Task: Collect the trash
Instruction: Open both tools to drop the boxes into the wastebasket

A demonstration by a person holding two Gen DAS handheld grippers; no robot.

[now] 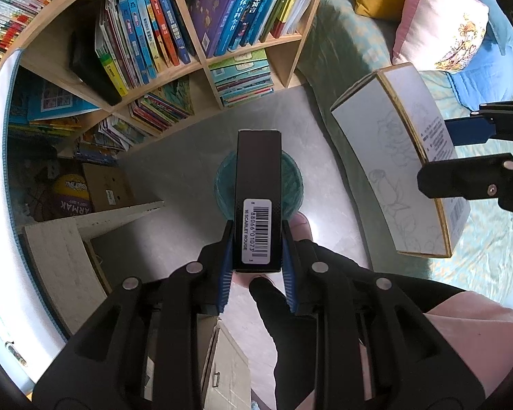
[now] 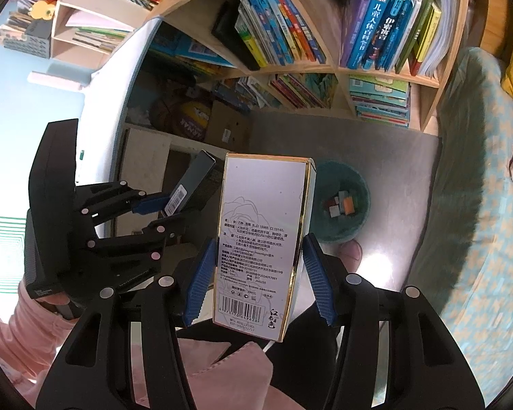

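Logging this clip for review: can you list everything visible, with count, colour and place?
black box: one, black with a barcode label, in the left gripper above the bin
white box: one, white with gold edges, in the right gripper
bin: one, teal, on the grey floor, small coloured pieces inside
bookshelf: one, wooden, full of books
basketball: one, purple and yellow, under the desk
left gripper: black, blue pads
right gripper: black, blue pads

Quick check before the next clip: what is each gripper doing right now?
Left gripper: closed on a black box, held over the green bin.
Right gripper: closed on a white box with gold edges.
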